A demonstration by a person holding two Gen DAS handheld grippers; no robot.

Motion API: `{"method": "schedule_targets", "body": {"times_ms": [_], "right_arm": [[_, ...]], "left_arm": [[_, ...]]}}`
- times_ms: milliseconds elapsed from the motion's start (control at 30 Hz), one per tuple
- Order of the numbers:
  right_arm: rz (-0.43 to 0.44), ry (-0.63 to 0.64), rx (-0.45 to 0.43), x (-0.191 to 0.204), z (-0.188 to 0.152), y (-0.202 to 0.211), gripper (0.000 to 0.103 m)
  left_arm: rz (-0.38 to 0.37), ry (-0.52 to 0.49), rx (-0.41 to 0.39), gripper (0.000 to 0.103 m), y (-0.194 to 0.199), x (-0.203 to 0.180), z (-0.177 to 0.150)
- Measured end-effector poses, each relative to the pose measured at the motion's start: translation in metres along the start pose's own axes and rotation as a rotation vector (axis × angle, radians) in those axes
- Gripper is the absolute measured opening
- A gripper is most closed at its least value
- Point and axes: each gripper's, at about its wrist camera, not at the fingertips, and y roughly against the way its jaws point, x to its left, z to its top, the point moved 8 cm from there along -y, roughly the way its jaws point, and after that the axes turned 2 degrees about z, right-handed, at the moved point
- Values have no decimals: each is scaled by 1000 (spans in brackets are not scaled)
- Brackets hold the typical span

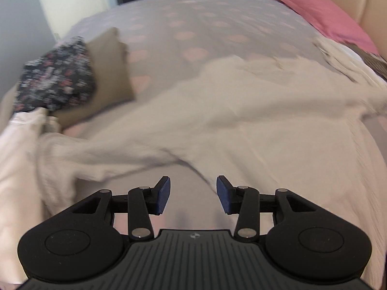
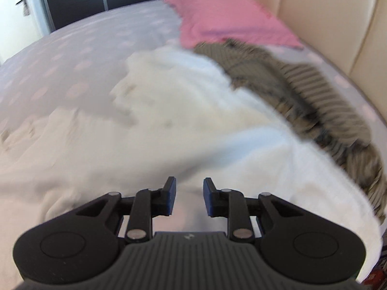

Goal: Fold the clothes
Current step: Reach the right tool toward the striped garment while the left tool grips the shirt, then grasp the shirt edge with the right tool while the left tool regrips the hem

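Observation:
A cream knit sweater [image 1: 241, 111] lies spread on the bed, one sleeve [image 1: 101, 154] stretching left. My left gripper [image 1: 193, 194] is open and empty, just above the bedspread near the sweater's lower edge. In the right wrist view the same cream sweater [image 2: 169, 120] fills the middle. My right gripper [image 2: 189, 199] is open and empty, hovering over its near edge. Both views are blurred by motion.
A grey bedspread with pink dots [image 1: 193, 29] covers the bed. A folded dark floral garment [image 1: 55, 77] on a tan one [image 1: 108, 72] sits at left. A white garment [image 1: 17, 149] lies at far left. A striped brown garment [image 2: 302, 91], pink pillow [image 2: 229, 19] and beige headboard [image 2: 326, 19] are at right.

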Motion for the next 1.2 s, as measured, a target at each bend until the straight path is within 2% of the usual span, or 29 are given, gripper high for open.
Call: {"method": "schedule_targets", "body": {"times_ms": [133, 333, 433, 533, 667, 700, 767, 833, 1000, 1100, 1200], "right_arm": [[108, 25, 102, 35, -47, -2, 27], [210, 92, 237, 66, -109, -8, 28], [268, 88, 305, 73, -130, -11, 28], [325, 78, 360, 83, -146, -9, 28], [354, 109, 397, 96, -162, -10, 30], [348, 127, 395, 99, -165, -9, 29], [331, 155, 385, 102, -169, -7, 5], [318, 156, 381, 99, -168, -1, 4], [281, 153, 368, 89, -164, 16, 3], [247, 148, 426, 80, -171, 23, 3], [184, 201, 487, 74, -185, 27, 3]], "left_arm": [[-39, -20, 78, 40, -19, -19, -26], [-60, -50, 171, 40, -36, -31, -60], [-60, -63, 182, 39, -37, -32, -66], [-69, -60, 189, 30, -39, -33, -68], [-84, -69, 197, 25, -41, -40, -68], [-91, -76, 200, 21, -42, -42, -69], [-96, -95, 202, 13, -42, -47, -70], [-94, -106, 203, 3, -40, -50, -70], [-85, -114, 237, 0, -30, -46, -69], [-60, -124, 281, 0, -29, -39, -73], [-38, -134, 325, 0, -28, -33, -78]]}}
